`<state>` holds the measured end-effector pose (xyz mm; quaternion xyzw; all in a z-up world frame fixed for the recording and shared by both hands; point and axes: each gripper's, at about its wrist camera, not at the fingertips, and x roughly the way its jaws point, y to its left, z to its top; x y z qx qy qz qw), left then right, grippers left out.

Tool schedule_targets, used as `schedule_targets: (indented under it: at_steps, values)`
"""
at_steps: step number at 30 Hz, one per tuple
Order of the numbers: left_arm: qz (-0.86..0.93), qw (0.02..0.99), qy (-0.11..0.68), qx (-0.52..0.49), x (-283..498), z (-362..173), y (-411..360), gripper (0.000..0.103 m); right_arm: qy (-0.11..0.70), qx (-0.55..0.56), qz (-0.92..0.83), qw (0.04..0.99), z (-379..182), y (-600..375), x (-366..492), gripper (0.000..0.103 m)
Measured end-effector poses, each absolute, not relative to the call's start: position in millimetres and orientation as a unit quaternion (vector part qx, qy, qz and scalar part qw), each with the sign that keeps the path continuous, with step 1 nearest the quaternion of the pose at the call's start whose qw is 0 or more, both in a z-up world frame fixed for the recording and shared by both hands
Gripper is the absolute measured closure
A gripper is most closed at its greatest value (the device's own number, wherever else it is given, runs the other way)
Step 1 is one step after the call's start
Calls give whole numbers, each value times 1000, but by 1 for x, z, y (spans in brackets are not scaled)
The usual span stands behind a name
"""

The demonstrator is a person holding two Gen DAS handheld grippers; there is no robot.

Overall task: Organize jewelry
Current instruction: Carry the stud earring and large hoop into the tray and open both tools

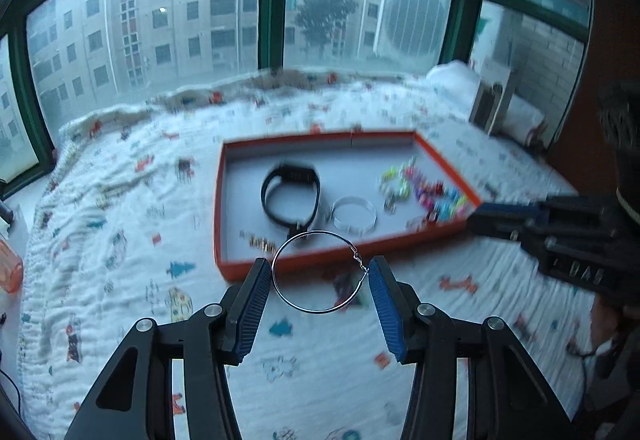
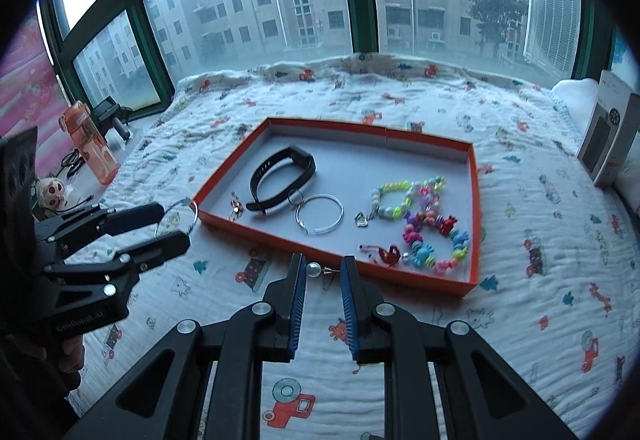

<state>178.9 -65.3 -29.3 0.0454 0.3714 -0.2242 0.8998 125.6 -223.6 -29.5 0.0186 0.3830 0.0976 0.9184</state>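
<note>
Mid-carry now: my left gripper (image 1: 320, 272) is clamped on a big silver hoop earring (image 1: 320, 272) and my right gripper (image 2: 323, 269) on a pearl stud (image 2: 313, 269), both just near the orange tray (image 2: 474, 200), so next comes lowering them in.

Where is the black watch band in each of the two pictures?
Left wrist view: the black watch band lies inside the orange tray, middle of the picture, left of the silver bangle.
Right wrist view: the band is in the tray's left half.
Shared landmark: the silver bangle beside it.
</note>
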Motion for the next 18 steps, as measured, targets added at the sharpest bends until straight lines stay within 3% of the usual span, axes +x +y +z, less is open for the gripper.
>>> schedule_targets:
  at_steps: [8,18]
  values:
    - [-212,917,338,6,188,10,-79,49,361,14,91,928,-13,-233,129,83]
    - [-202,919,337,0,216,14,-107,49,351,8,72,934,-6,-253,152,83]
